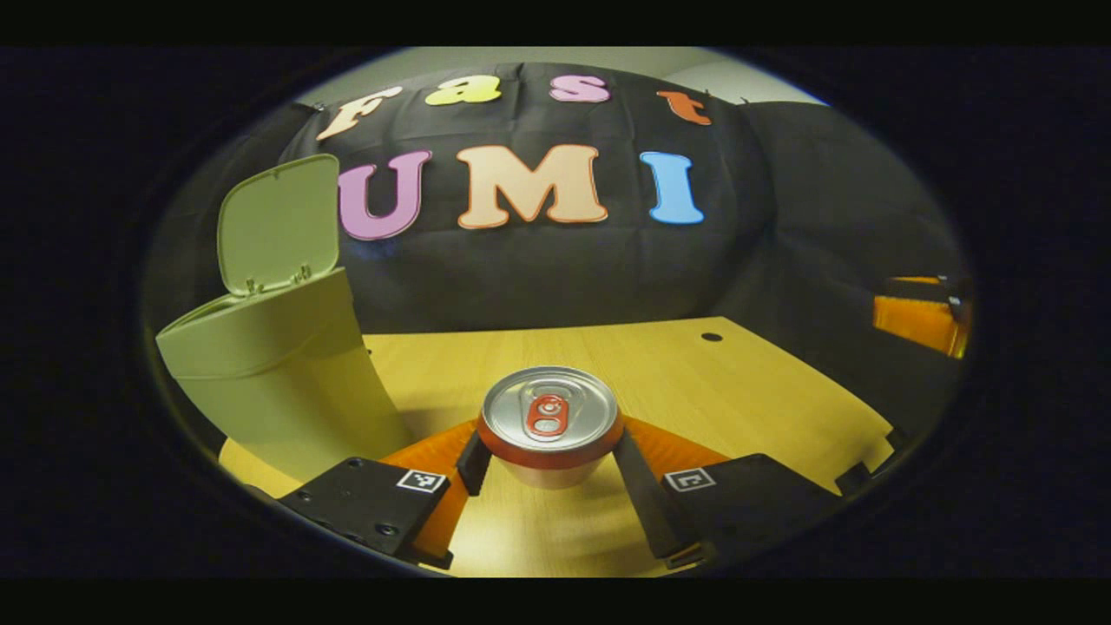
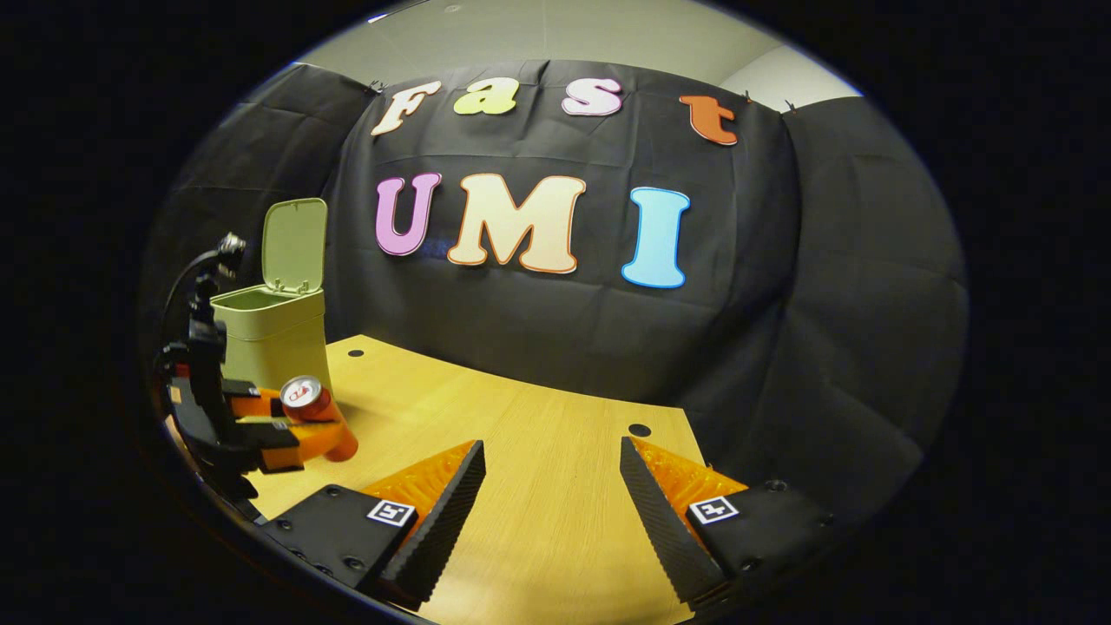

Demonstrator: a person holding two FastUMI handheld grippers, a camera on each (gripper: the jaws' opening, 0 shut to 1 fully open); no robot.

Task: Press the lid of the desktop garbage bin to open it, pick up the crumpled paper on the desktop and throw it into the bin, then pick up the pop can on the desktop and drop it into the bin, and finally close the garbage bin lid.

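Observation:
A red pop can [image 1: 549,425] with a silver top sits between the fingers of my left gripper [image 1: 549,451], which is shut on its sides. In the right gripper view the same can [image 2: 317,417] leans tilted in the left gripper [image 2: 286,434], just in front of the bin. The pale green desktop bin [image 1: 278,382] stands to the left of the can with its lid [image 1: 279,224] flipped upright and open. My right gripper [image 2: 551,451] stands open over the wooden table [image 2: 538,521], with nothing between its fingers.
The bin [image 2: 269,334] sits near the table's far left corner. Black cloth walls close in the table at the back and right. Two small round holes [image 2: 640,430] mark the tabletop. The right gripper [image 1: 920,317] shows at the far right of the left gripper view.

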